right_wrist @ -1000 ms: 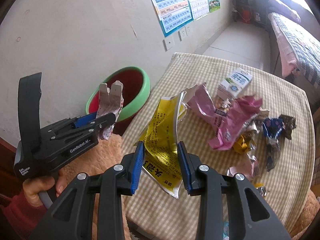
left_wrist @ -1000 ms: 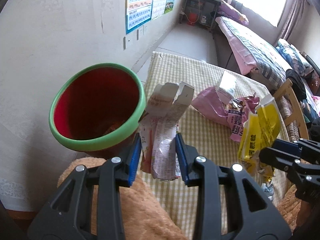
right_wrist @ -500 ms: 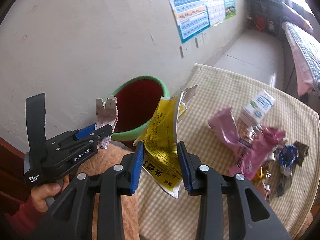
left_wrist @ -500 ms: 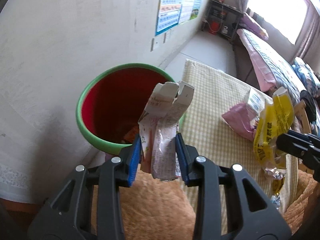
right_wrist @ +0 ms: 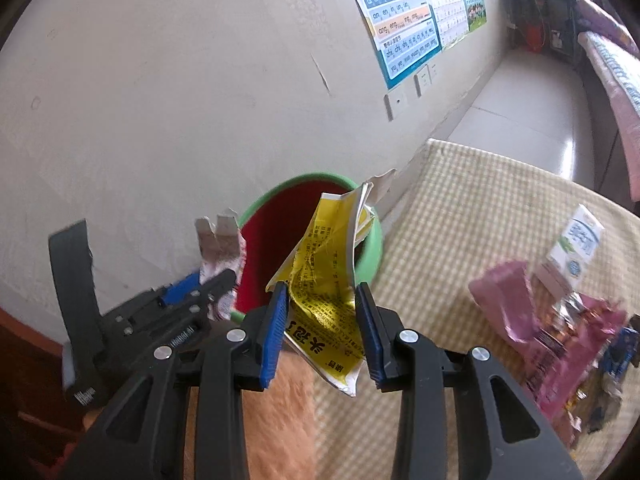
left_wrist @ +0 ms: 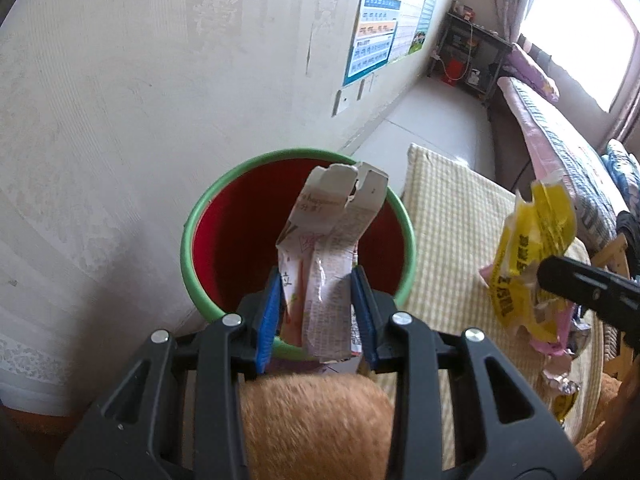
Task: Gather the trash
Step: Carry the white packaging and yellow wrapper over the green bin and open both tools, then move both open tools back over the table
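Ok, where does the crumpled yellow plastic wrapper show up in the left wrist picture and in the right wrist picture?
Left wrist view: the crumpled yellow plastic wrapper is at the right edge, held up over the checked tablecloth by the right gripper.
Right wrist view: centre, clamped between the blue jaws, in front of the bin.
Shared landmark: the red bin with a green rim, against the wall in both views.

Pinyin chart (right_wrist: 404, 28) on the wall far above the jaws reading "an, en, in" and "ang, eng, ing, ong", yellow wrapper (right_wrist: 324, 300) between the jaws printed with black Chinese characters
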`<state>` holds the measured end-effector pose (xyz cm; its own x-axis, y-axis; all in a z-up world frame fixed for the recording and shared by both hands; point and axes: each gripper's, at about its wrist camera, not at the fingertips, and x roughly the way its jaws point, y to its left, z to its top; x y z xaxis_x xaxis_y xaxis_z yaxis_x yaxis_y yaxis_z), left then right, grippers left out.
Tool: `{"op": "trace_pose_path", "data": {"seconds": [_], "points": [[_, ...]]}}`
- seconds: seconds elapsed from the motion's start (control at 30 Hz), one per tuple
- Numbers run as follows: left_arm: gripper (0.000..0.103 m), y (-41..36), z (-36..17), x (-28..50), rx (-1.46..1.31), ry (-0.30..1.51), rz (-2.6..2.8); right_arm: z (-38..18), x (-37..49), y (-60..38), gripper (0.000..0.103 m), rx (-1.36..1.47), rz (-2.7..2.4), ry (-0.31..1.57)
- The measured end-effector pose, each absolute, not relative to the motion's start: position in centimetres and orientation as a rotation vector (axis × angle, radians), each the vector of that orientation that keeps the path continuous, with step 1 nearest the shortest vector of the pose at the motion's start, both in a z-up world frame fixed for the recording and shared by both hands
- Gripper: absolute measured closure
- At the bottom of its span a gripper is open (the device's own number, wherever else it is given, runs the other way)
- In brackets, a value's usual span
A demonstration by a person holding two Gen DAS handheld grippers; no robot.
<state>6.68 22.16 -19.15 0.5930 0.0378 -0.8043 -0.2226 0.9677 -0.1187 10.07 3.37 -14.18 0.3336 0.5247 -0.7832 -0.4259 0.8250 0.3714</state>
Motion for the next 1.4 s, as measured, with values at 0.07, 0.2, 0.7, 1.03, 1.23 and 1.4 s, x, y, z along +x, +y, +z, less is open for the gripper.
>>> {"op": "trace_pose_path", "data": {"seconds": [0.07,0.2,0.7,1.03,1.23,1.4], "points": [[0.07,22.6,-19.5,7.5,-0.227,0.937,0.154,-14.3,11.0,4.4,0.069,0.103,0.631,1.069],[0.07,23.5,-19.9,8.5,-0.25,0.946,0.168,-14.6,12.2,6.2,0.069,0.087,0.648,1.081],[0.07,25.9,-20.2,9.6,-0.261,0.947,0.213,-14.6,14.8,8.7,0.067,0.09,0.66,1.076],[0.041,25.9,-20.3,10.3,-0.261,0.928,0.204,-13.9,14.7,8.3,0.059,0.105,0.66,1.046],[0.041,25.1,-20.0,9.8,-0.257,0.94,0.195,-13.3,12.9,4.9,0.055,0.11,0.642,1.037],[0.041,22.8,-18.8,8.5,-0.231,0.924,0.152,-12.0,10.6,0.0,0.049,0.081,0.586,0.993]]}}
